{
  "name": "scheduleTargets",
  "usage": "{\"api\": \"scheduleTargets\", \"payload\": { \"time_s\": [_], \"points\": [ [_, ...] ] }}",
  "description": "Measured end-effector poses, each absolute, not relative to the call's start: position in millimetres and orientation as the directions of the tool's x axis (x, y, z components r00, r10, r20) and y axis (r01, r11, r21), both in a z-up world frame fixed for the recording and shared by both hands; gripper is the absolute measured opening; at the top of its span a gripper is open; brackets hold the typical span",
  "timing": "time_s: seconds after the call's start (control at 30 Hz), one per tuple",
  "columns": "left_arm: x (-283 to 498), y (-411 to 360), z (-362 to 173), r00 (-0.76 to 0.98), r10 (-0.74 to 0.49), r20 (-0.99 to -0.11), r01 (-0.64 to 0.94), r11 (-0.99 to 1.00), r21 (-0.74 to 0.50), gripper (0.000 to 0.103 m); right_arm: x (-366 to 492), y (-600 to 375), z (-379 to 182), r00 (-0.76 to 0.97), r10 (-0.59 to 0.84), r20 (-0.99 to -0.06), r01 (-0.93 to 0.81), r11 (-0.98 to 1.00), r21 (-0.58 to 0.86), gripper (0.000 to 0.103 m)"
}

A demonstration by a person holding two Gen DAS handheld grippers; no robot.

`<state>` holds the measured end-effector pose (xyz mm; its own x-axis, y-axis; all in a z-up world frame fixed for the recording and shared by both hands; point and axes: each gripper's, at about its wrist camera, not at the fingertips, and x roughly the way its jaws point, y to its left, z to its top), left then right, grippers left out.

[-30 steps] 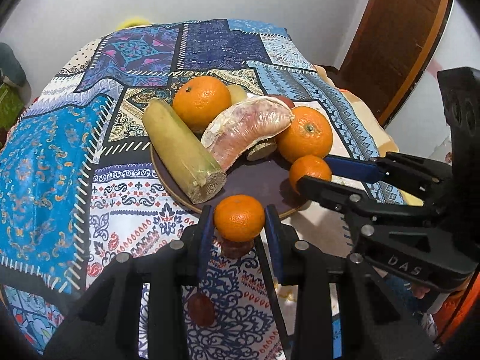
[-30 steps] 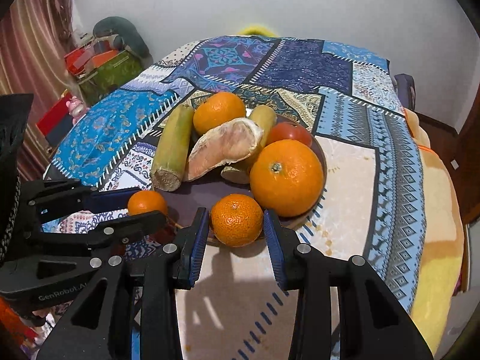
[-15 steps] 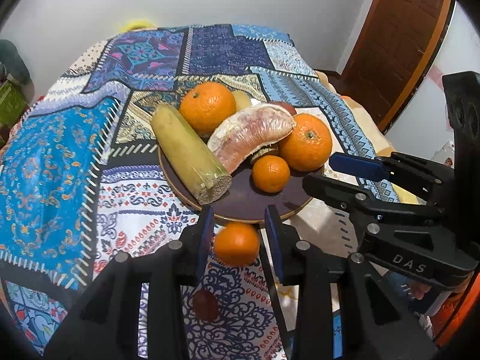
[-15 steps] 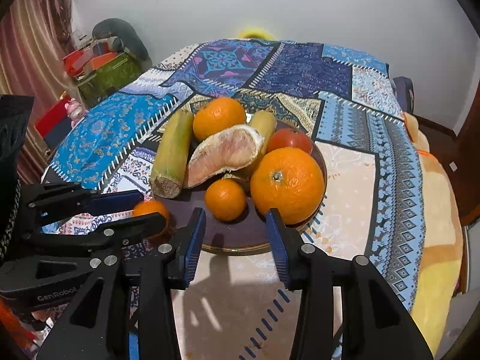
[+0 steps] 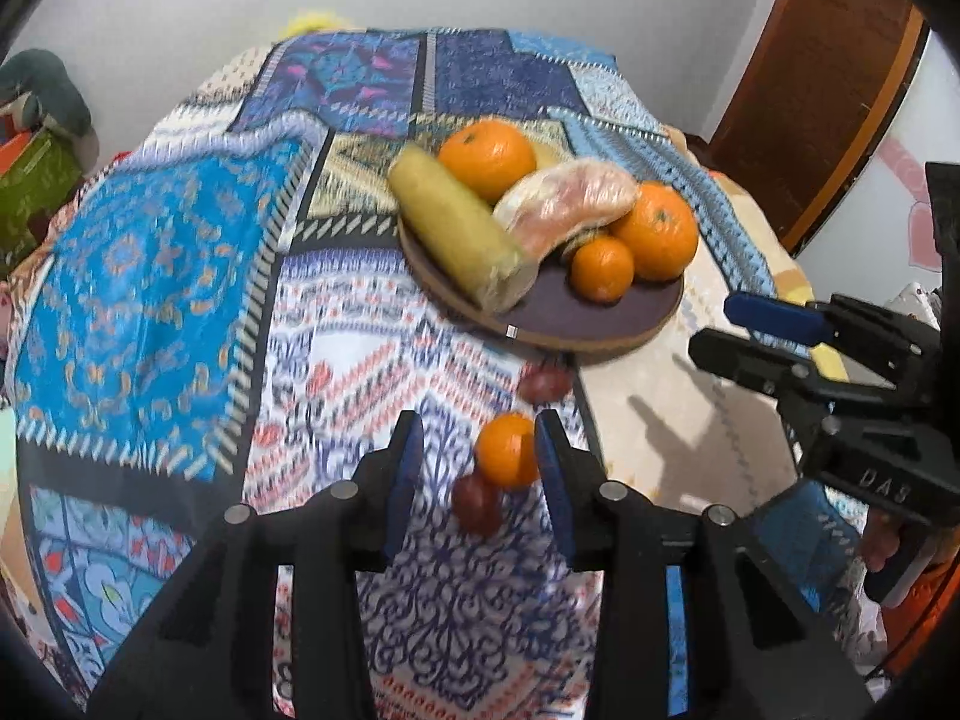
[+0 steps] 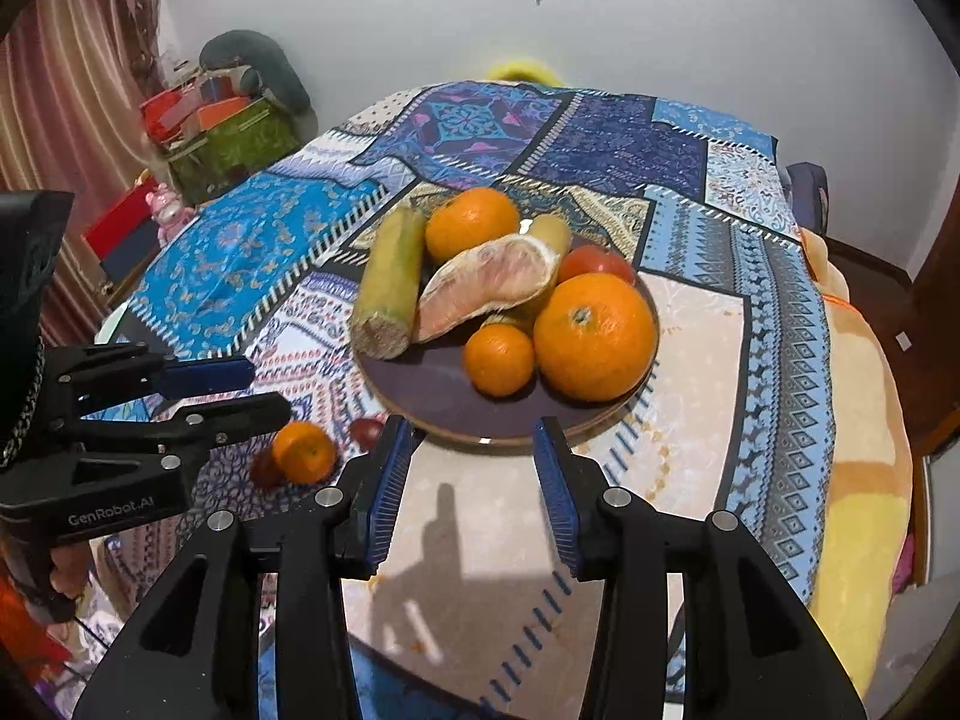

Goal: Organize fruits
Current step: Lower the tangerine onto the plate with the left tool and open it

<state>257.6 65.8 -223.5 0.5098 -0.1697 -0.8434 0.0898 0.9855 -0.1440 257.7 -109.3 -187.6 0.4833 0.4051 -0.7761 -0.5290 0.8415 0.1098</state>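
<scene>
Risk noted: small mandarin (image 5: 507,450) on the tablecloth (image 5: 150,276), near of the plate (image 5: 600,333) and off it, lying against the right finger of the left gripper (image 5: 479,468) — likely to roll away if nudged, round as it is. Two dark red fruits (image 5: 477,501) close beside it could be knocked aside. Left gripper spread wide, gripping nothing. Right gripper (image 6: 474,474) likewise wide and empty, just near of the plate rim. Plate contents: two large oranges (image 6: 594,336), one small mandarin, peeled pomelo segment (image 6: 489,282), green-yellow stalk piece (image 6: 390,282), red fruit at the far side.
</scene>
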Motion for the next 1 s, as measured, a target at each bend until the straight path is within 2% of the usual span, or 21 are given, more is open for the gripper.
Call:
{"api": "scheduleTargets", "payload": {
  "time_s": [0.33, 0.43, 0.8, 1.0],
  "points": [
    [263, 47, -247, 0.470, -0.196, -0.860, 0.145, 0.979, -0.144, 0.038, 256, -102, -203, 0.450, 0.396, -0.801, -0.533, 0.838, 0.116, 0.039],
    [269, 45, -252, 0.470, -0.192, -0.862, 0.146, 0.979, -0.139, 0.032, 258, -107, -204, 0.450, 0.394, -0.801, -0.523, 0.844, 0.121, 0.039],
    [288, 35, -218, 0.541, -0.223, -0.811, 0.154, 0.974, -0.166, 0.032, 265, -126, -206, 0.466, 0.401, -0.789, -0.490, 0.859, 0.147, 0.039],
    [313, 16, -226, 0.537, -0.194, -0.821, 0.148, 0.980, -0.135, 0.032, 267, -136, -207, 0.466, 0.412, -0.783, -0.479, 0.862, 0.168, 0.039]
  ]
}}
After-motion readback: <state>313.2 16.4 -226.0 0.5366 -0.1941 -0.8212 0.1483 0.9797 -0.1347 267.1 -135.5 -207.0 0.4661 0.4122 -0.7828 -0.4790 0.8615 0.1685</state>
